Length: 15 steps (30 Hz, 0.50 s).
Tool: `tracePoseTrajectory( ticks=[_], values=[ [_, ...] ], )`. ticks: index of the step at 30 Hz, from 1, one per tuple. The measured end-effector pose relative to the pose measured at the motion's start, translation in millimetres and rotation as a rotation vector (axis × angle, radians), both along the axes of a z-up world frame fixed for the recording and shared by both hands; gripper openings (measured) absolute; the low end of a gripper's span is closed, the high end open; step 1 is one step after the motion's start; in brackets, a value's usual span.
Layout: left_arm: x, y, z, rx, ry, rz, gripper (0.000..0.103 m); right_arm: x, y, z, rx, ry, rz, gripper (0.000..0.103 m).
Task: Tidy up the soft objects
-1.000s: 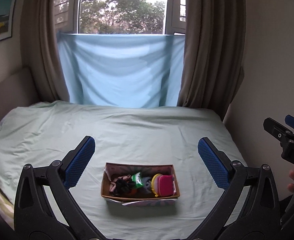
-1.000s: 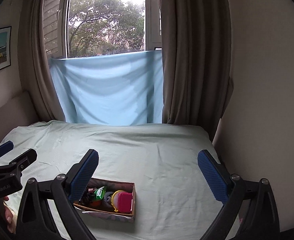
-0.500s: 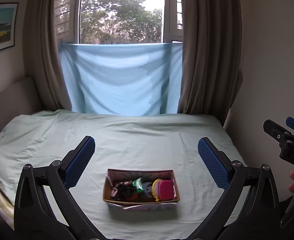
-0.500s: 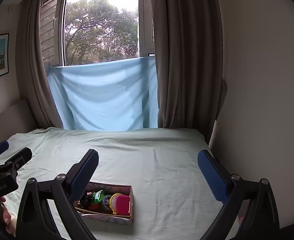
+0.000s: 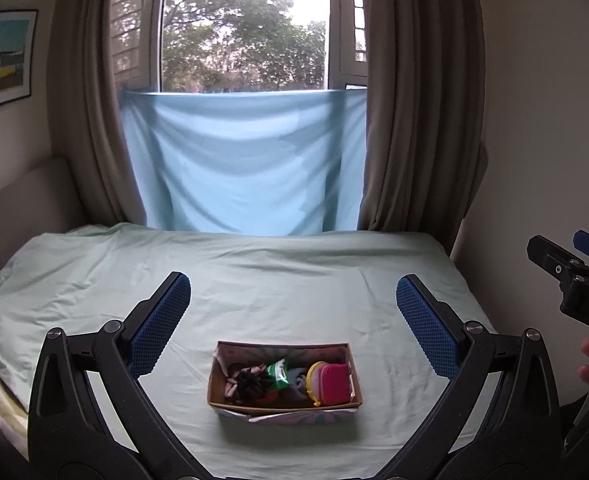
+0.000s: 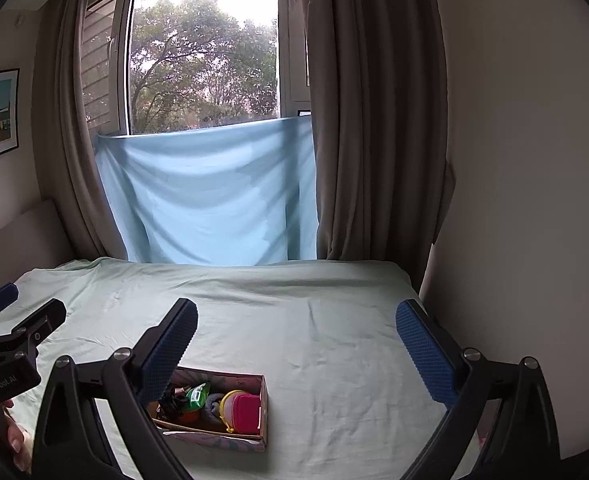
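Soft objects [image 5: 286,380] fill the box [image 5: 284,404] on the bed [image 5: 294,280]; both grippers' jaws spread wide.

A bed [image 5: 294,280] under a pale green sheet fills the room's width, its far edge against the window [image 5: 246,28] wall. Grey daylight and trees show through the glass. A light blue cloth [image 5: 242,160] hangs across the window's lower part (reaching down to the bed), flanked by brown curtains [image 5: 418,100]. A framed picture [image 5: 0,60] hangs on the left wall; the right wall [image 6: 534,160] is plain cream.
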<state>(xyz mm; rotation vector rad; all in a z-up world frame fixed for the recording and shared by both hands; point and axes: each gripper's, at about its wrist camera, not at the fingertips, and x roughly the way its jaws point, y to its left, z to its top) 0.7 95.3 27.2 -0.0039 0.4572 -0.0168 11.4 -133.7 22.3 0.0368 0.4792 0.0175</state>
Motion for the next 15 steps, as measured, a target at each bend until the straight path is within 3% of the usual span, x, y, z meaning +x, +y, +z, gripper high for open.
tracePoseTrajectory(
  ticks=[15],
  values=[
    [1.9, -4.4, 0.0, 0.007, -0.006, -0.013, 0.103, 1.5, -2.4, 1.6, 0.002, 0.003, -0.023, 0.099]
  ],
)
